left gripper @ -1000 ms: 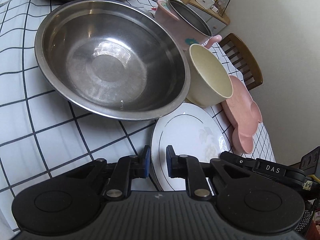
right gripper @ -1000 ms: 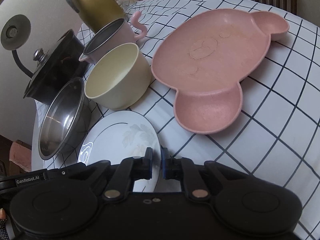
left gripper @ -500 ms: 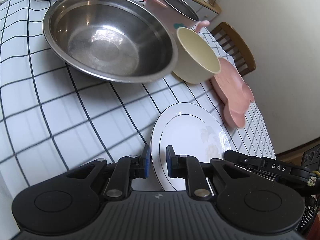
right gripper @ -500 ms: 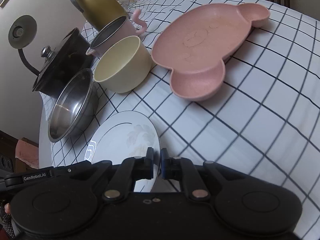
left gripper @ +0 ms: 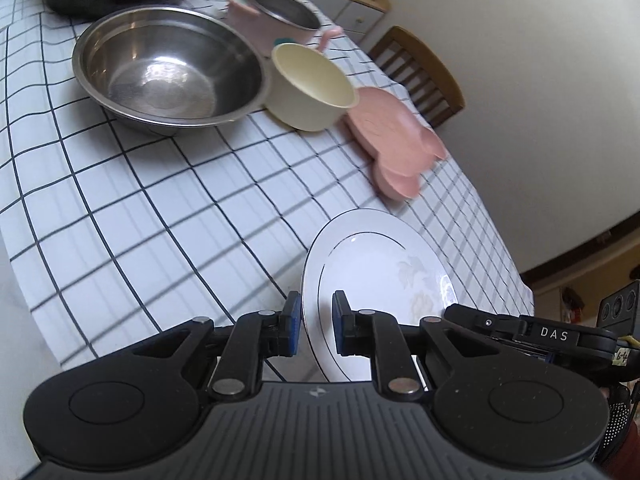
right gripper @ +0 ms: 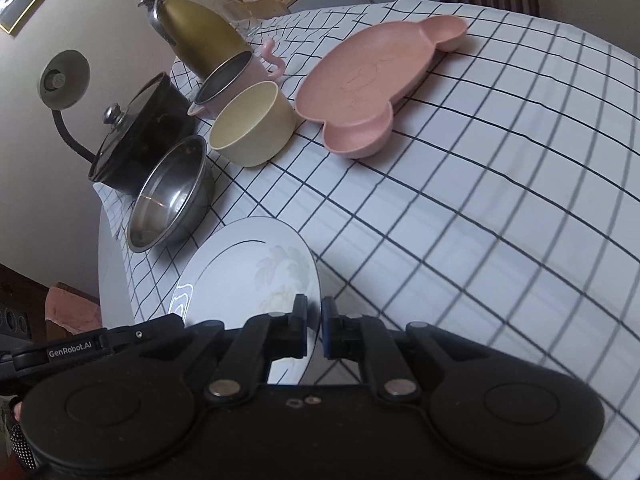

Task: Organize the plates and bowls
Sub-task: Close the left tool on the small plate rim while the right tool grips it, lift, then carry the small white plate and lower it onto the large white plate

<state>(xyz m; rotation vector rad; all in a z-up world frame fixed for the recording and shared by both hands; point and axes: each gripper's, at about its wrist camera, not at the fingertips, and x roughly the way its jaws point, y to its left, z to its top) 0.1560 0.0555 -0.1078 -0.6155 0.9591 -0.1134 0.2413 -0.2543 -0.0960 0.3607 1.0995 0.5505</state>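
Two hand-held grippers carry a white plate (left gripper: 376, 280) above the checked tablecloth (left gripper: 160, 220), each pinching an opposite edge of its rim. The left gripper (left gripper: 314, 322) has its blue-padded fingers set narrow, one above and one below the rim; the right gripper (right gripper: 314, 328) has its fingers nearly together on the far edge of the same plate.

Beyond the white plate sit the other dishes: a steel bowl (left gripper: 168, 72) farthest to its left, a cream bowl (left gripper: 312, 88) touching or just beside that bowl's rim, and a pink animal-shaped plate (left gripper: 396, 140) to the cream bowl's right. Behind the cream bowl stands a pink-handled pot (left gripper: 276, 16), with a black lidded cooker (right gripper: 136, 136) and a gold flask (right gripper: 200, 36) further back.

The plate is glazed and thin-rimmed, and each grip covers only a small bite of its edge. If the two hands drift apart or twist out of step, the rim could slide from the pads and the plate drop onto the table, where it might chip. Judging by the task, it is probably headed for a stack with the pink plate; a low approach risks clipping the cream bowl, which stands just beside that landing spot.
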